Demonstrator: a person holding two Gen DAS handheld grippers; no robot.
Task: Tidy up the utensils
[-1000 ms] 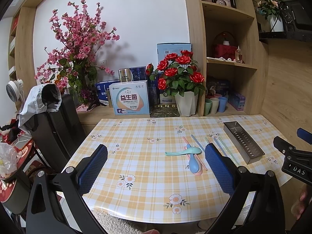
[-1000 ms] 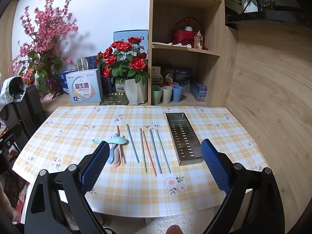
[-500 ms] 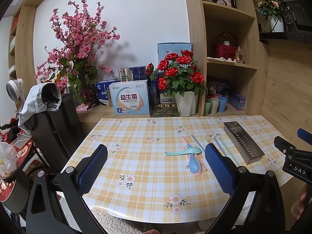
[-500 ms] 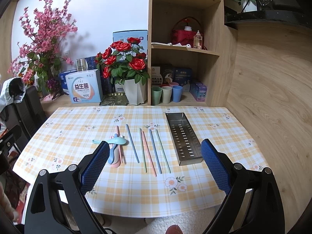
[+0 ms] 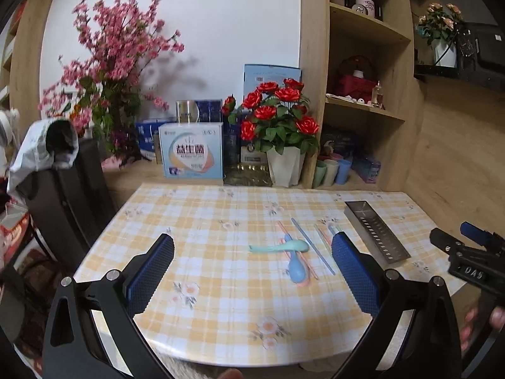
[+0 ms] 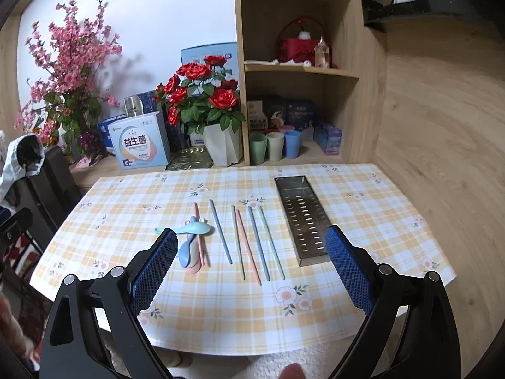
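Left gripper (image 5: pixel 252 271) spread wide, empty, above table's near edge. Spoons (image 6: pixel 192 243) stacked crosswise at 10 o'clock of right gripper (image 6: pixel 249 259); chopsticks (image 6: pixel 252 240) lie in a loose row at 12; steel tray (image 6: pixel 301 218) at 1–2 o'clock, empty. Right gripper also wide apart, holding nothing. Judgement: take one chopstick mid-length, jaws across it, lift level, lay lengthwise in tray.
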